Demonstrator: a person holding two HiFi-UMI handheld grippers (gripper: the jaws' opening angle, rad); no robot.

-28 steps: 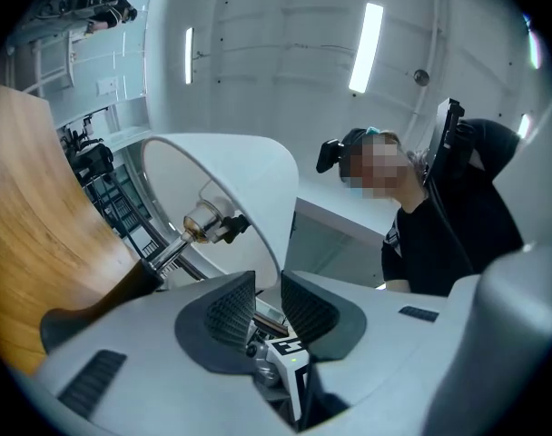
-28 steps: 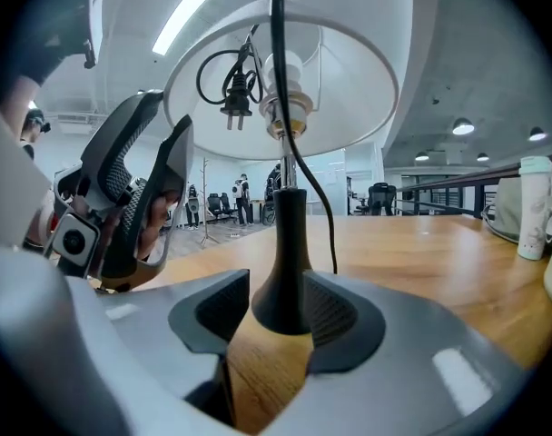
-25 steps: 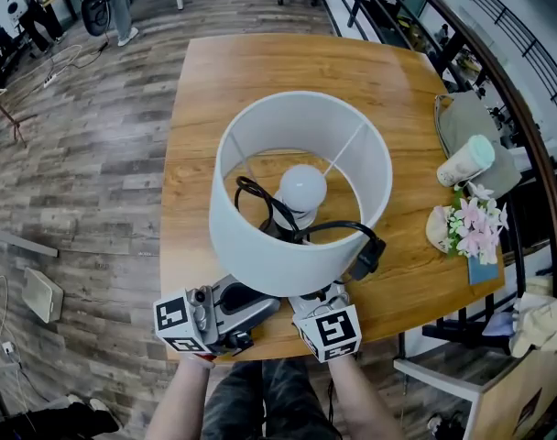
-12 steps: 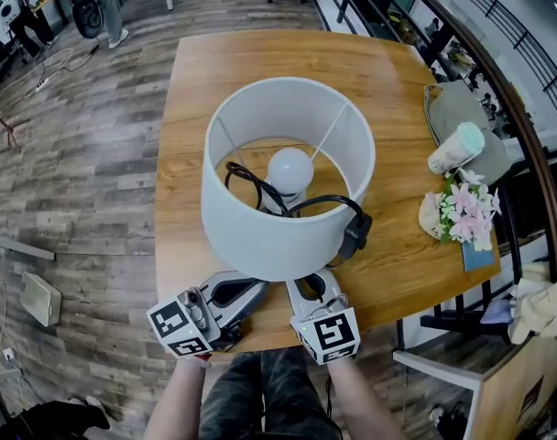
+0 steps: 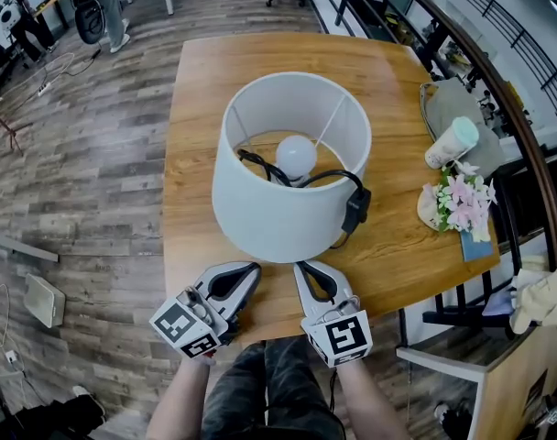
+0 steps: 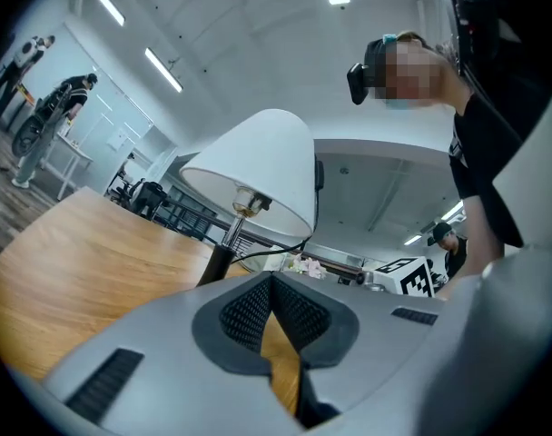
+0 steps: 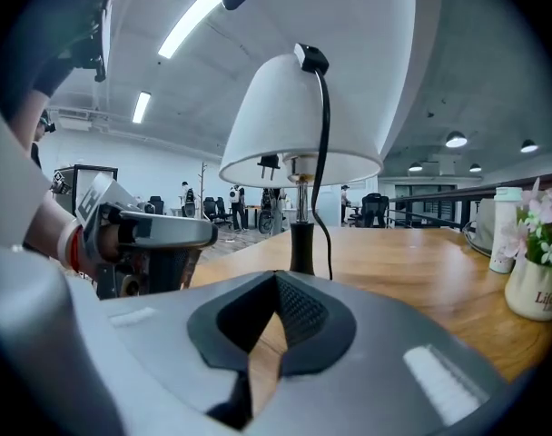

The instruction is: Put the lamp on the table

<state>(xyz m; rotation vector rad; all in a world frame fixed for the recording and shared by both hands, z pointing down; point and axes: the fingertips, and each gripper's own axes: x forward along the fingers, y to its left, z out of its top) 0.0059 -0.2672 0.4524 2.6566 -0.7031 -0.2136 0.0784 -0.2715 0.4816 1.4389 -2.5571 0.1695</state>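
Lamp (image 5: 260, 211) stands on the table (image 5: 201, 71); your left gripper (image 5: 252, 267) and right gripper (image 5: 301, 266) are both pinched together, empty.

The only print that can be read stands on the white flower pot (image 7: 536, 293) at the right edge of the right gripper view: dark script beginning "Lif", its end lost at the picture's rim. In the head view, a marker cube (image 5: 185, 326) at lower left and a second marker cube (image 5: 344, 334) at bottom centre carry black-and-white square codes, without letters or digits.
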